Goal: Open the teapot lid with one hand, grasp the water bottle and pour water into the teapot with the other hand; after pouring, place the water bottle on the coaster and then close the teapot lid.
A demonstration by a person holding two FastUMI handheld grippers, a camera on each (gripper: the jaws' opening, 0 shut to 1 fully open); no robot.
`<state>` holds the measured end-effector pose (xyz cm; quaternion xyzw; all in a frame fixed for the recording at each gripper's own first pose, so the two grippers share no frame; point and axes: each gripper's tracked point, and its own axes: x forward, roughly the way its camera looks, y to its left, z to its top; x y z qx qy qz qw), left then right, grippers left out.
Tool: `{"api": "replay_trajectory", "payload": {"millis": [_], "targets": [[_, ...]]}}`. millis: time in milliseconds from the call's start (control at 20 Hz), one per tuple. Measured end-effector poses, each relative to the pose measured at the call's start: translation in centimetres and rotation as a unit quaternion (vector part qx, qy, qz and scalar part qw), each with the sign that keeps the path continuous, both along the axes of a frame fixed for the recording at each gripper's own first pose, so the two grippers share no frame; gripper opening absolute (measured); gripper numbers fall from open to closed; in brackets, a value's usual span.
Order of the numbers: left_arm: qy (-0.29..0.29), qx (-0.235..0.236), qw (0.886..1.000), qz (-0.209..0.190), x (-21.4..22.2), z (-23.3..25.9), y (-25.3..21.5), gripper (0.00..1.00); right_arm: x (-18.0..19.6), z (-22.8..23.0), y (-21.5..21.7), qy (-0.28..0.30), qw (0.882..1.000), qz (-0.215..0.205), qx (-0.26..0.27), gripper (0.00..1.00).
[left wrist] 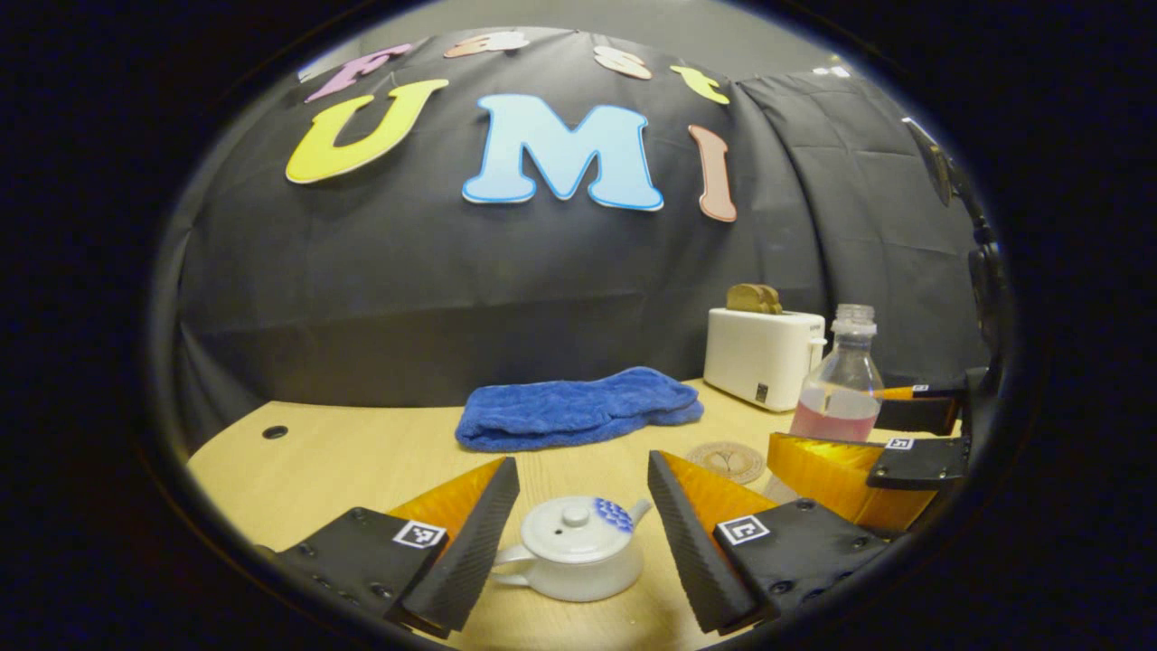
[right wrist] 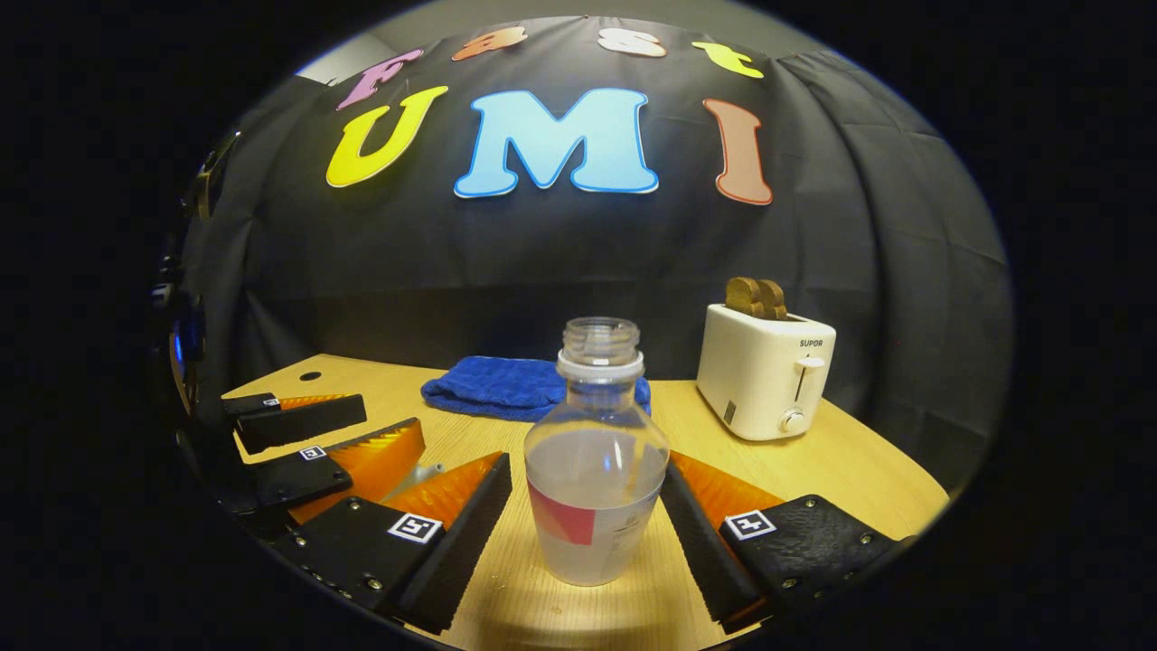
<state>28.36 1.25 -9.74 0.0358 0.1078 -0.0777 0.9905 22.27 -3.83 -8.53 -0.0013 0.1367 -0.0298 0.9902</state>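
Observation:
A white teapot (left wrist: 574, 551) with its lid (left wrist: 576, 526) on stands on the wooden table, between the spread fingers of my left gripper (left wrist: 581, 470), which is open and touches nothing. An uncapped clear water bottle (right wrist: 597, 470), about half full with a red label, stands upright between the fingers of my right gripper (right wrist: 587, 463). That gripper is open; its right finger is at the bottle's side and its left finger stands apart. In the left gripper view the bottle (left wrist: 841, 389) and right gripper (left wrist: 827, 418) are at the right, with a round coaster (left wrist: 726, 461) just left of them.
A folded blue towel (left wrist: 578, 407) lies at the back middle of the table (left wrist: 343, 452). A white toaster (right wrist: 768, 371) with bread in its slots stands at the back right. My left gripper (right wrist: 390, 418) shows at the left of the right gripper view.

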Motion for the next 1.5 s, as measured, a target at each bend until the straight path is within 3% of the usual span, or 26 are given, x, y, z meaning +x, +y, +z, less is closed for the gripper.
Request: {"api": "replay_trajectory", "payload": {"millis": [250,300,350,750,850,950,1000,1100,1150,1250,1300,1500], "targets": [[0.002,0.002,1.0,0.008,0.0,-0.3,0.3,0.84,-0.2,-1.5,0.2,0.021,1.0,0.003,-0.006,0.98],[0.005,0.001,1.0,0.008,0.1,-0.6,0.4,0.72,-0.3,-1.6,0.1,0.022,1.0,0.003,-0.005,0.98],[0.009,0.005,1.0,0.012,0.0,-1.0,0.5,0.68,-0.4,-1.5,0.2,0.019,1.0,0.004,-0.004,0.98],[0.0,0.031,0.999,0.021,0.4,-1.0,0.6,0.7,-0.6,-1.7,0.1,0.023,0.999,0.001,0.025,0.98],[0.002,0.032,0.999,0.02,0.1,-1.1,0.5,0.53,-0.6,-1.6,0.1,0.022,0.999,0.0,0.026,0.98],[-0.003,0.039,0.999,0.031,0.3,-1.0,1.0,0.53,-0.5,-1.7,0.1,0.022,0.999,0.0,0.025,0.98],[-0.003,0.036,0.999,0.03,0.3,-0.8,0.8,0.29,-0.6,-1.8,0.1,0.023,0.999,0.001,0.027,0.98],[-0.002,0.04,0.999,0.027,0.1,-1.0,0.7,0.31,-0.5,-1.9,0.3,0.026,0.999,0.003,0.03,0.98],[-0.003,0.036,0.999,0.028,0.1,-1.0,0.7,0.27,-0.5,-1.9,0.3,0.027,0.999,0.002,0.029,0.98],[-0.011,0.024,0.999,0.029,0.0,-0.5,0.8,0.31,-0.5,-2.0,0.2,0.029,0.999,0.002,0.03,0.98],[-0.009,0.025,0.999,0.027,0.1,-0.7,0.8,0.17,-0.5,-2.1,0.3,0.03,0.999,0.002,0.031,0.98],[-0.014,0.013,1.0,0.022,-0.1,-0.6,0.8,0.17,-0.5,-2.4,0.3,0.035,0.999,0.002,0.033,0.98]]}}
